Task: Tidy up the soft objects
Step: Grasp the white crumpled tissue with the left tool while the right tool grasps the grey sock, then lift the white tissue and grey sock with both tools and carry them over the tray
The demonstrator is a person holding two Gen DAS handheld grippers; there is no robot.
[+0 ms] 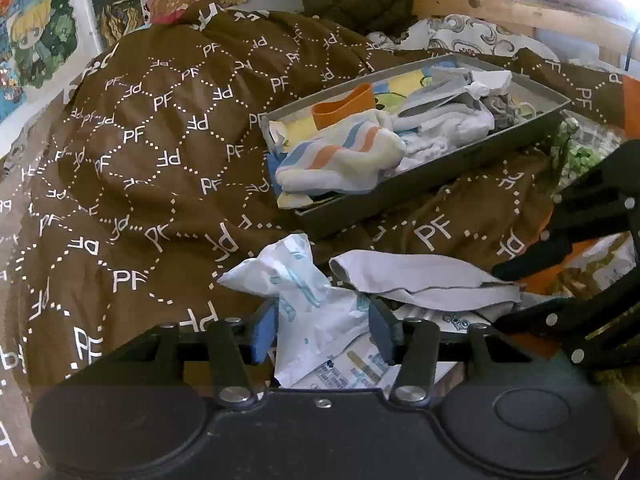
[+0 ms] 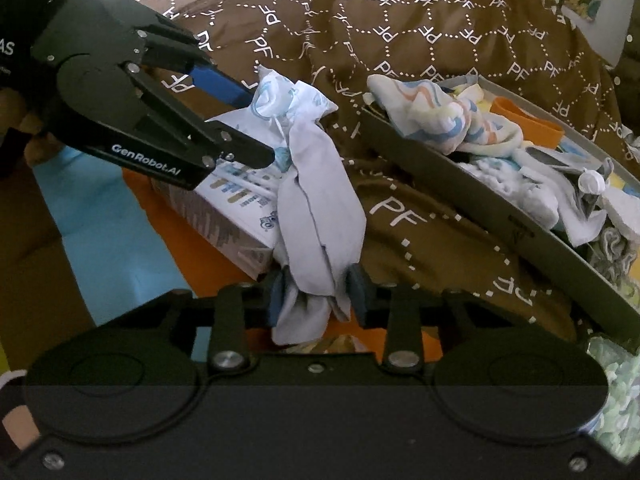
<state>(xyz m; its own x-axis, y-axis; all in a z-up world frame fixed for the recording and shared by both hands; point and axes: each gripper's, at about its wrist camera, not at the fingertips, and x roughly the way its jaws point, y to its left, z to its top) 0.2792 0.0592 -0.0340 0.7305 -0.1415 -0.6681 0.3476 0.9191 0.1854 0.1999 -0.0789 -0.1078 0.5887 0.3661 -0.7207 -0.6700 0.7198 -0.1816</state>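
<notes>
Jaws of your left gripper (image 1: pixel 323 330) clamp the printed white end of a pale cloth bundle (image 1: pixel 304 300) in the left wrist view, the fabric bunched between the blue pads (image 1: pixel 265 334). Beyond the jaws and to their right, a grey tray (image 1: pixel 432 184) of folded socks and baby clothes sits on the brown patterned bedspread (image 1: pixel 140 152). Your right gripper (image 1: pixel 508 292) reaches in from the right, its jaws closed on the bundle's plain grey-white end.

Seen from the right wrist view, your right gripper (image 2: pixel 318 292) pinches that plain end between its pads (image 2: pixel 357 290), the cloth bundle (image 2: pixel 316 208) stretching away ahead of the jaws. Your left gripper (image 2: pixel 260 128) comes in from the upper left, gripping the far printed end. Under the cloth, just left of your jaws, lies a printed box (image 2: pixel 236 216). The grey tray (image 2: pixel 500 220) sits to the right.
</notes>
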